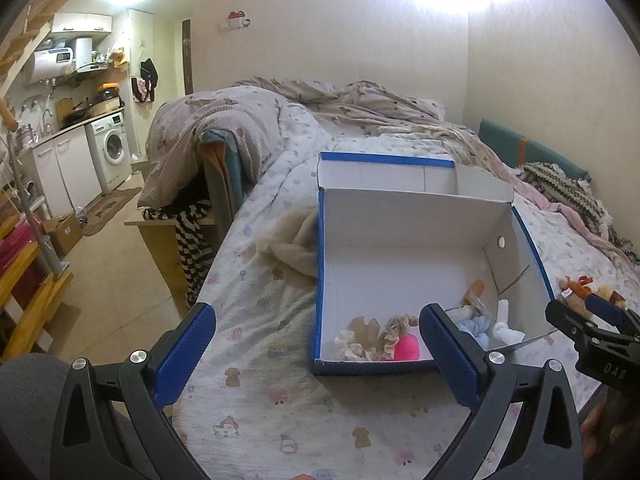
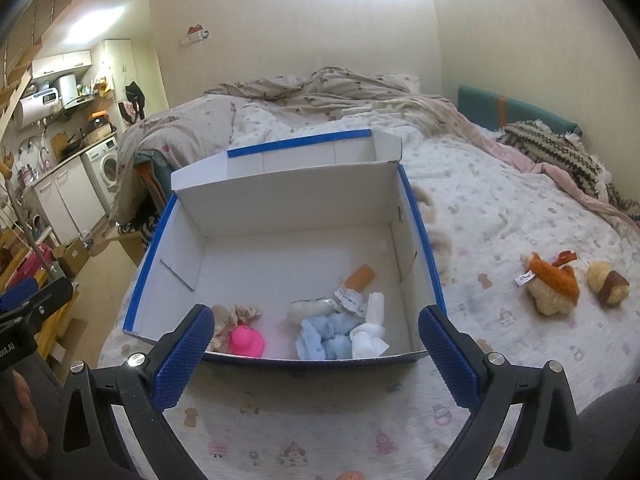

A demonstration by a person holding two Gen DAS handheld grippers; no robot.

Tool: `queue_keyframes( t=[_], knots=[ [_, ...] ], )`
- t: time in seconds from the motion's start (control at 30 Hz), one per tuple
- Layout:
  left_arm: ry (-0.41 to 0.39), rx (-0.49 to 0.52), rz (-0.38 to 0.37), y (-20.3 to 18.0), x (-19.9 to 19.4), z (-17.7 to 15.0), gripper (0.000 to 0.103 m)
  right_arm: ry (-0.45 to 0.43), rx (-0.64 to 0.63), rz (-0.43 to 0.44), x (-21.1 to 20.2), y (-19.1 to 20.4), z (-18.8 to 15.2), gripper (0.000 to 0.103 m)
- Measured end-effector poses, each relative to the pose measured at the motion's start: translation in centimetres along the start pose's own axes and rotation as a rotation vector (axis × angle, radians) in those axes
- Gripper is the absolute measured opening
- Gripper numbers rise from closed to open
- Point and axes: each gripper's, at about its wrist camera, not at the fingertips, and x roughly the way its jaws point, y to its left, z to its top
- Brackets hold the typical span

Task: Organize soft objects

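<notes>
Several soft items in blue box [image 2: 420, 216]: pink toy [image 2: 247, 340], blue cloth [image 2: 328, 334]; both jaws wide.

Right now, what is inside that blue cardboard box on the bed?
A pink rubber duck, beige scrunchies, light-blue fluffy cloth, white cloth; whatever lies under them stays hidden.

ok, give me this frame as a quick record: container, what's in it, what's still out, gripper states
container: open blue and white box on the bed
in box: pink toy, light blue cloth, white cloth, beige scrunchies, orange tagged item
still out: orange plush and brown plush, on the bed to the right of the box
left gripper: open, empty
right gripper: open, empty, facing the box
</notes>
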Motion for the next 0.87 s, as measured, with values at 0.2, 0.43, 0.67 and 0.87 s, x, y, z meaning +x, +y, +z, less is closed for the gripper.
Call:
queue_keyframes(
  t=[0.2, 0.43, 0.67, 0.87],
  knots=[
    [0.012, 0.000, -0.007, -0.15, 0.30, -0.08, 0.102, 0.000, -0.004, 0.001, -0.03, -0.01, 0.01, 0.103],
    [0.019, 0.000, -0.009, -0.22, 0.42, -0.15, 0.102, 0.000, 0.000, 0.002, 0.01, -0.02, 0.01, 0.103],
    [0.029, 0.004, -0.012, -0.28, 0.69, -0.28, 0.102, 0.000, -0.002, 0.002, 0.00, -0.03, 0.03, 0.103],
    [0.033, 0.010, -0.015, -0.34, 0.74, -0.40, 0.102, 0.001, -0.001, 0.002, 0.01, -0.03, 0.02, 0.103]
  ],
)
